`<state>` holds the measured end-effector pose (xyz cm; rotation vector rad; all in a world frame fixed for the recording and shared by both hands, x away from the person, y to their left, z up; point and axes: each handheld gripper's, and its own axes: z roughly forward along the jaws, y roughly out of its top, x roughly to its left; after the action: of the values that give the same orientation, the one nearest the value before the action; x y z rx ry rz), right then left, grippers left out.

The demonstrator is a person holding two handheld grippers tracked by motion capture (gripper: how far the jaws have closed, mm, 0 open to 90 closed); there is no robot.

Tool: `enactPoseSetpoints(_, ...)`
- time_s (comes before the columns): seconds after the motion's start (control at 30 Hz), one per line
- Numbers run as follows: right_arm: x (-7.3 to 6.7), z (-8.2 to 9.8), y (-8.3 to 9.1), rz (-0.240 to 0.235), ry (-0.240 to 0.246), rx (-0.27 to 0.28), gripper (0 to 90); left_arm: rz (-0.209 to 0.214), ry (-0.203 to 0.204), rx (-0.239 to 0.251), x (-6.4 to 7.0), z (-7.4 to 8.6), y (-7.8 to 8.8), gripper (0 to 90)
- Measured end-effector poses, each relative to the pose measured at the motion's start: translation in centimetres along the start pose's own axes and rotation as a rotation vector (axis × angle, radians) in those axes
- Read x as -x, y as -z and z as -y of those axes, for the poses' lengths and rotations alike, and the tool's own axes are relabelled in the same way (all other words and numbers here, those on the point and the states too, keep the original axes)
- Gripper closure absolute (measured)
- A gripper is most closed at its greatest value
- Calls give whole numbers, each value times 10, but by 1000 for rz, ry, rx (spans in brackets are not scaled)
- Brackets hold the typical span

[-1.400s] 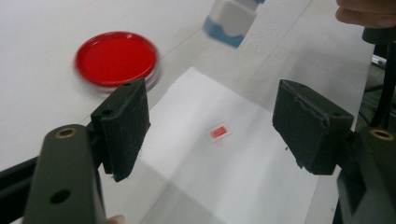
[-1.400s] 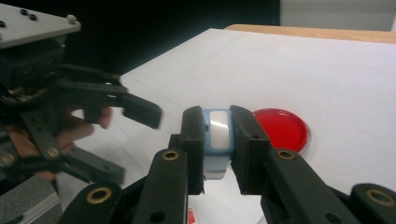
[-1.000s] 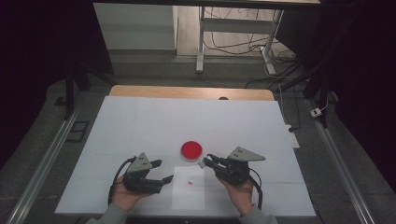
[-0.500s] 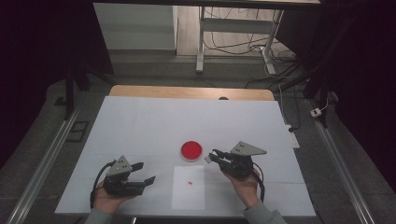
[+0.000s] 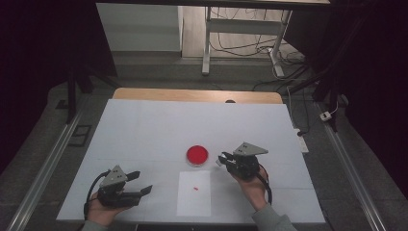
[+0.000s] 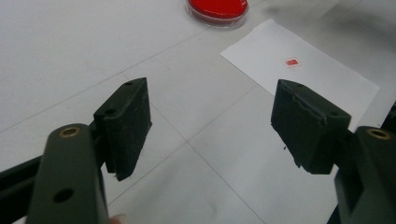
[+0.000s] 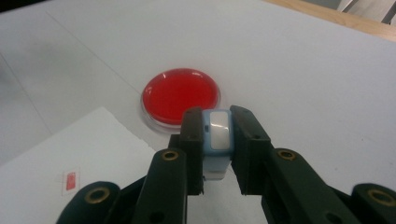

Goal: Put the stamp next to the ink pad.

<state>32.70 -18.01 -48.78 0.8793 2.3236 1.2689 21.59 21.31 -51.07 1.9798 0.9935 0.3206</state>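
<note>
At the lower left of the high view the left gripper (image 5: 139, 185) lies low over the white table (image 5: 144, 130), its jaws spread wide with nothing between them. Right of it, at bottom centre, lies a white paper sheet (image 5: 194, 202) bearing a small red mark (image 5: 196, 187), and just above the sheet sits a round red dish (image 5: 197, 155). Right of the dish, the right gripper (image 5: 221, 159) is clamped on a small pale-blue block (image 7: 217, 137) with a whitish face, held close beside the dish's rim
</note>
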Motion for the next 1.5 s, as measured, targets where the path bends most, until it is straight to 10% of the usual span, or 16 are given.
enactPoseSetpoints(0.4, 7, 3, -20, 29, 14, -94, 752, -27, 6, -19, -6, 2, -2, 288)
enactPoseSetpoints(0.97, 3, -2, -38, 11, 20, -63, 749, -38, 19, -23, -8, 6, -1, 288)
enactPoseSetpoints(1.5, 7, 0, -14, -12, 5, 7, 456, -43, 25, -23, -10, 7, 0, 287)
